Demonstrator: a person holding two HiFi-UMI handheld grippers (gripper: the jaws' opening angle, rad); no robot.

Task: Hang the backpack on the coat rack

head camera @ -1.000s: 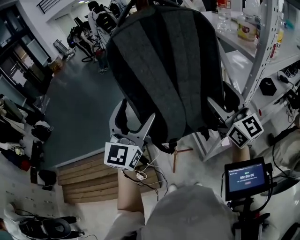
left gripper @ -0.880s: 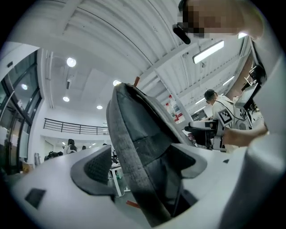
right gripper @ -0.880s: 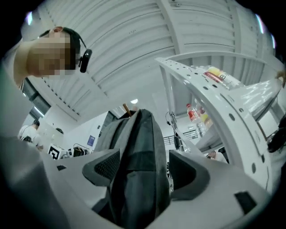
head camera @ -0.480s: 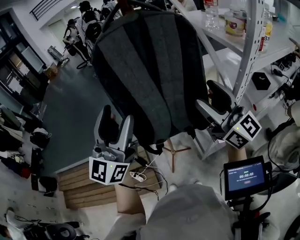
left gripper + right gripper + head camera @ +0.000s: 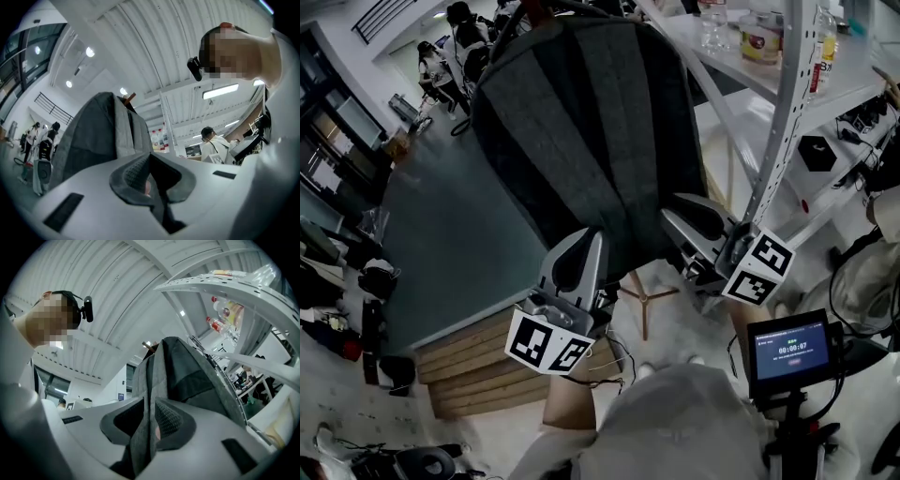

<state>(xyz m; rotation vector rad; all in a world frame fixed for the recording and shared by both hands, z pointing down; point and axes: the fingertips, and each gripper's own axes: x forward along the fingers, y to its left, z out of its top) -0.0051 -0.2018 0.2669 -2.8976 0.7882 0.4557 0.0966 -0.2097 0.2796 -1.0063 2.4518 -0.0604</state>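
Slippage looms: your right gripper [image 5: 673, 223] is closing on a thin fold of the dark grey fabric backpack [image 5: 581, 122], your left gripper [image 5: 584, 246] pinched fully together, perhaps empty.

The head view looked steeply down from close behind the dark grey fabric backpack [image 5: 581, 141], taking in its whole back panel with the floor well below it. The left gripper view sat right at the backpack's lower left edge and the right gripper view right at its lower right edge, both very near and tilted up along the fabric toward the ceiling. All three shared the backpack and the white metal shelf rack [image 5: 780, 112] to its right, and each gripper view also caught the small black head camera [image 5: 194, 69] on the person's side of the backpack.
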